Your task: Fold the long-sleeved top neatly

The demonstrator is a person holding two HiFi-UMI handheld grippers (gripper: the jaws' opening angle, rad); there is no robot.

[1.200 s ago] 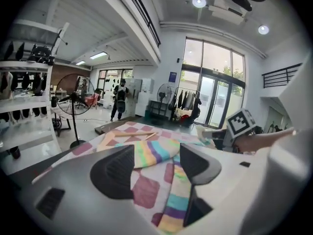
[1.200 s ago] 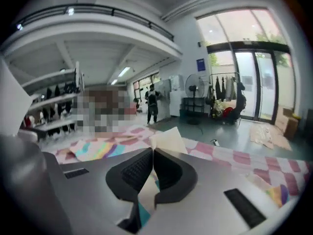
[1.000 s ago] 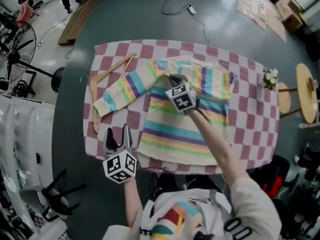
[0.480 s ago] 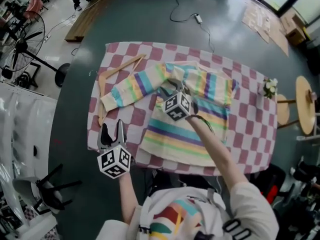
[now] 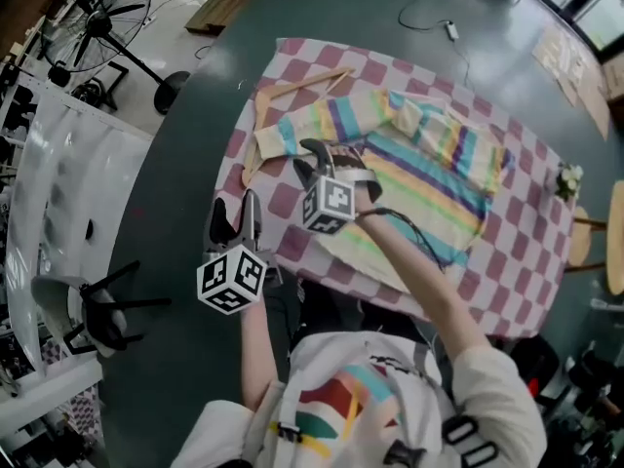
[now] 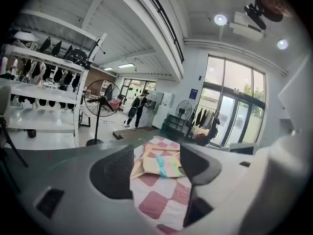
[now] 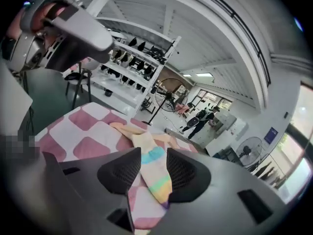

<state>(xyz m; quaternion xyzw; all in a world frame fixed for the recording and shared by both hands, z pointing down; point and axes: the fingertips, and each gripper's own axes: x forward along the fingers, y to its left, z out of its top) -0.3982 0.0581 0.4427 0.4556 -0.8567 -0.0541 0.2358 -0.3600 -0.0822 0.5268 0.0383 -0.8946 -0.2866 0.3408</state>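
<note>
The top (image 5: 429,178) is judged soft, light and limp, so it should be taken at a cuff or a hem, where the fabric can be pinched firmly. It is spread flat on the desk (image 5: 195,115), with its body just to the right of the right gripper (image 5: 331,159). Its sleeve (image 5: 322,120) is seen through the gap of that gripper, whose jaws have just been opening; they are half apart and nothing is pressed. The left gripper (image 5: 236,217) is wide open and empty, with the cuff ahead of it.
</note>
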